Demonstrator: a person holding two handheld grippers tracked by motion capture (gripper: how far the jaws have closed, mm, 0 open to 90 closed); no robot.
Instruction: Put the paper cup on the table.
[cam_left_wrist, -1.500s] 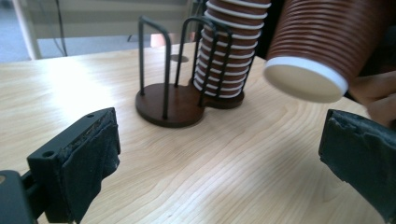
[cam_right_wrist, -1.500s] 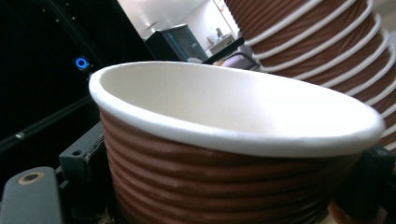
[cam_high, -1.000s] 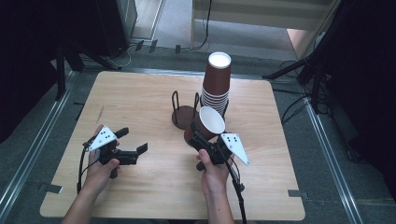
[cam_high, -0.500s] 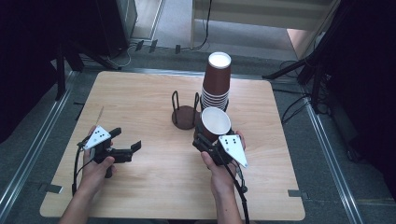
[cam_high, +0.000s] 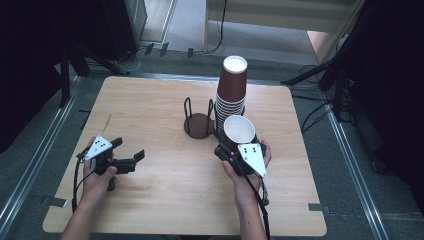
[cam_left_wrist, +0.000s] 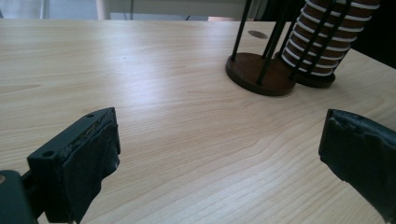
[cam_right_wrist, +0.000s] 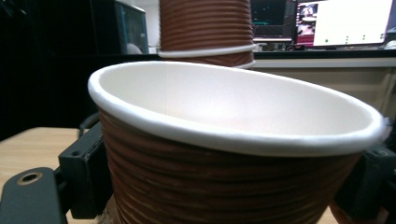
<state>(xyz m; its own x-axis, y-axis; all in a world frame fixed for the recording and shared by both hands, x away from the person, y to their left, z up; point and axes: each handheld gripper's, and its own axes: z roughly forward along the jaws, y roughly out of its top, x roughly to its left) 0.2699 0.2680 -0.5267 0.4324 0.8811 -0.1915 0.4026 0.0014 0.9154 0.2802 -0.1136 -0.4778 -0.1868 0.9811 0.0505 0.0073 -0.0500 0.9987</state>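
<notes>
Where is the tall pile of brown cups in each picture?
High view: the cup stack stands at the table's far middle, behind the single cup in the right gripper.
Left gripper view: upper right corner, partly behind black rods.
Right gripper view: top middle, behind the held cup.
Shared landmark: the round rod stand beside the stack.

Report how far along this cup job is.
Done: one paper cup is off the cup stack. In hand: the right tool grips it by its ribbed wall. Left: the wire holder stands empty; the left tool waits open. Presumably the cup goes there.
</notes>
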